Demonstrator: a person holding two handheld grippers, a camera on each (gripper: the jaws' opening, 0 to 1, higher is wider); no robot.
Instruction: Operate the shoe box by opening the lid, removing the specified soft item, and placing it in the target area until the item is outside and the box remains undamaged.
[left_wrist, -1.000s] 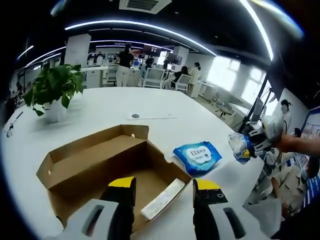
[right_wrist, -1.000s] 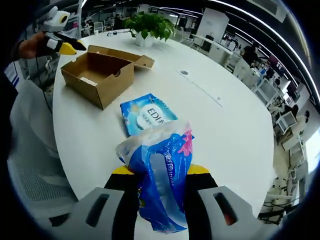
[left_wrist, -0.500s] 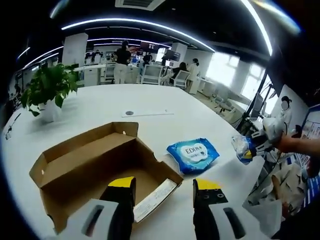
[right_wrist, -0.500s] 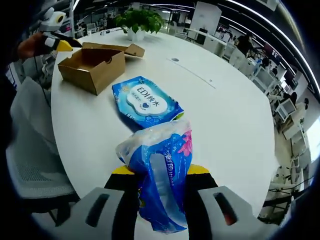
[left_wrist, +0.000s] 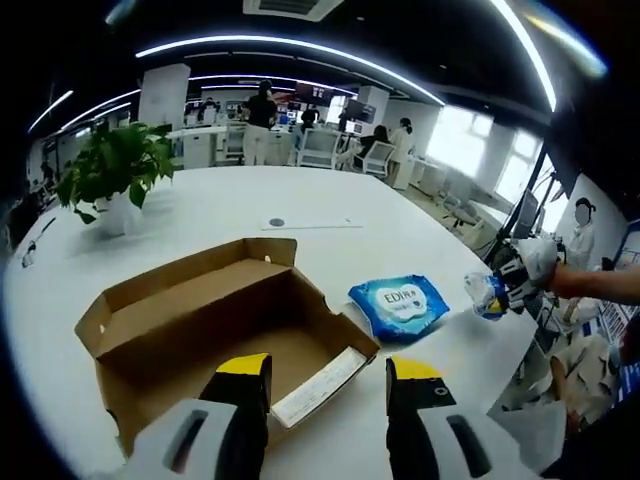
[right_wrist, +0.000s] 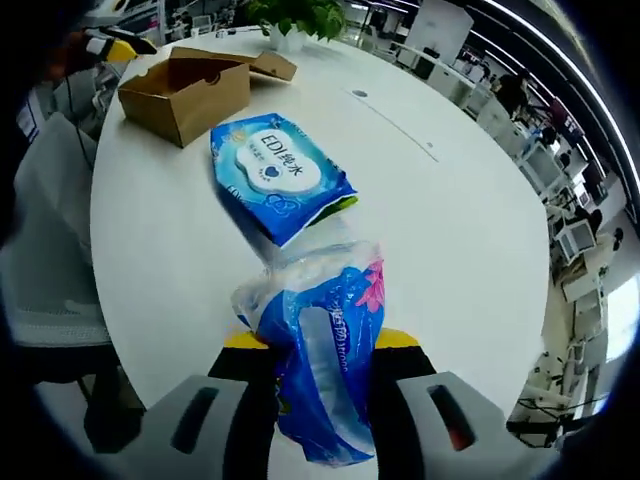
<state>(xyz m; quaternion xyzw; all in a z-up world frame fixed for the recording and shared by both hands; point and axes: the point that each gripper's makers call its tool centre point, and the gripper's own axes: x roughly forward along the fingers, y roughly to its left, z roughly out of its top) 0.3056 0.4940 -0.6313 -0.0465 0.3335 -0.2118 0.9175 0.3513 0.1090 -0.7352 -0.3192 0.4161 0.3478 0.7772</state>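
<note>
Left gripper view: potted plant (left_wrist: 112, 178) far left on white surface (left_wrist: 220, 215). Open cardboard shoe box (left_wrist: 215, 335) just ahead of left tool (left_wrist: 328, 385), lid flap folded back, white slip inside; tool released, jaws apart, empty. Blue wet-wipes pack (left_wrist: 401, 306) right of box, flat on surface. Right gripper view: right tool (right_wrist: 318, 350) clenched on crinkled blue-white plastic soft pack (right_wrist: 318, 345), above surface edge, near wipes pack (right_wrist: 279, 175); its print unreadable, lower end hidden between jaws.

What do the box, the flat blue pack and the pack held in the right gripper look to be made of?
Box: plain brown cardboard, matte, raw cut edges. Flat pack: glossy printed plastic film, likely wipes. Held pack in right gripper: thin, crinkled, shiny plastic wrap, soft contents, probably tissues.
</note>
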